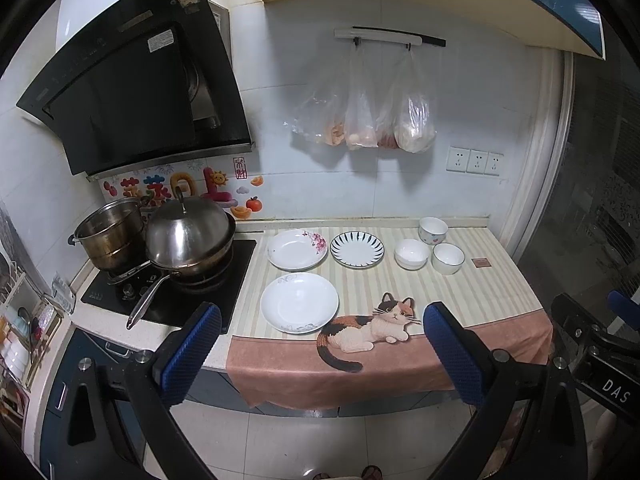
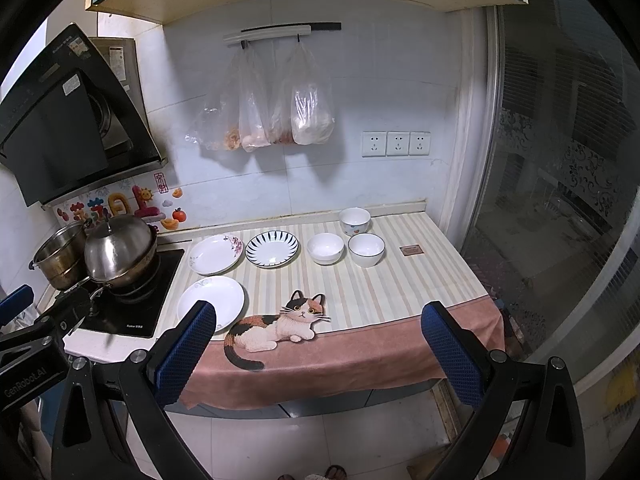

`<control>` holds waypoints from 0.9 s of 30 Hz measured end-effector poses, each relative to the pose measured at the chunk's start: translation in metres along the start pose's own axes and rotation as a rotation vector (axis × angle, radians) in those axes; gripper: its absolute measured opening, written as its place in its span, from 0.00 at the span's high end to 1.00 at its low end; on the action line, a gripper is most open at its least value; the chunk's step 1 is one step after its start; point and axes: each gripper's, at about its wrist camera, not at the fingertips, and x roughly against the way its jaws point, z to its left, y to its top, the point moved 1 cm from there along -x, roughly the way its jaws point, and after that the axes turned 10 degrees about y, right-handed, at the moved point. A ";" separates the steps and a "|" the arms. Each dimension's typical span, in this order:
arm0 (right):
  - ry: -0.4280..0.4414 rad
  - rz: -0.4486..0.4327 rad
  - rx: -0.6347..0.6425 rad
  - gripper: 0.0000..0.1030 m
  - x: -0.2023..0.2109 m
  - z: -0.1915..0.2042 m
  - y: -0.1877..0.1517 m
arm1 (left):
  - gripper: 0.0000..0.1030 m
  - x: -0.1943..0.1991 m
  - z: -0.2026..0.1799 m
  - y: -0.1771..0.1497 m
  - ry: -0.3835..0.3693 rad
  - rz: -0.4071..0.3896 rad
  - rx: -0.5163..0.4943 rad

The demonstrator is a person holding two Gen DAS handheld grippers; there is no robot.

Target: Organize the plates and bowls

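Three plates lie on a striped cloth with a cat picture: a plain white plate (image 1: 299, 302) (image 2: 211, 303) in front, a flowered plate (image 1: 297, 249) (image 2: 216, 254) behind it, and a blue-striped plate (image 1: 357, 249) (image 2: 272, 249) to its right. Three bowls stand further right: a white bowl (image 1: 411, 254) (image 2: 325, 248), a dark-rimmed bowl (image 1: 448, 258) (image 2: 366, 249), and a patterned bowl (image 1: 433, 230) (image 2: 354, 221) behind. My left gripper (image 1: 322, 332) is open, held back off the counter's front edge. My right gripper (image 2: 320, 330) is also open and holds nothing.
A hob (image 1: 176, 292) at the left carries a lidded wok (image 1: 188, 236) with a long handle and a steel pot (image 1: 110, 236). An extractor hood (image 1: 132, 92) hangs above. Plastic bags (image 1: 368, 116) hang on the wall. A small brown square (image 1: 481, 262) lies right of the bowls. A glass door (image 2: 560, 180) bounds the right.
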 end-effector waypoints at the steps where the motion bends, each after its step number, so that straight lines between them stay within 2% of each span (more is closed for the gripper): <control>1: 0.000 0.000 0.000 0.00 0.000 0.000 0.000 | 0.00 0.001 0.000 -0.001 0.000 -0.001 -0.001; 13: 0.001 -0.003 -0.001 0.00 0.001 0.000 -0.001 | 0.00 0.001 0.000 -0.003 0.000 -0.005 0.000; 19: -0.001 -0.005 -0.002 0.00 0.000 0.001 0.000 | 0.00 0.004 -0.002 0.014 -0.003 -0.015 -0.004; 27: -0.001 -0.011 -0.006 0.00 0.000 0.002 0.005 | 0.00 0.004 -0.003 0.016 -0.003 -0.017 -0.003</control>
